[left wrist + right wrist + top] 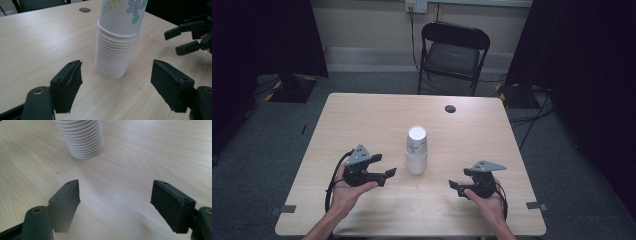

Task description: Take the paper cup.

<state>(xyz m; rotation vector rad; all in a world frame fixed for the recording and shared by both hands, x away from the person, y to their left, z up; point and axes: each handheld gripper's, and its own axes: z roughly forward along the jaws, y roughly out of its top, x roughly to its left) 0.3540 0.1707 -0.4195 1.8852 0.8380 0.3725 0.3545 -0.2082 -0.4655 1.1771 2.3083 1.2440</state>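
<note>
A stack of upturned white paper cups [417, 152] stands on the middle of the wooden table [362, 120]; the top cup bears a flower print. My left gripper [387, 165] is held just left of the stack, pointing at it, jaws open with nothing between them. In the left gripper view the stack [116, 47] rises a short way beyond my open left gripper [117, 68]. My right gripper [458, 178] is held to the right of the stack, nearer the front edge, and is also open and empty. In the right gripper view, bare wood lies between the jaws of the right gripper [116, 187], and the stack [83, 141] stands ahead to the left.
A round cable hole [450, 108] sits near the table's far edge. A black folding chair [453, 52] stands behind the table. Dark curtains hang on both sides. Grey tape marks [537, 205] lie at the front corners. The right gripper [190, 37] shows at the left gripper view's right edge.
</note>
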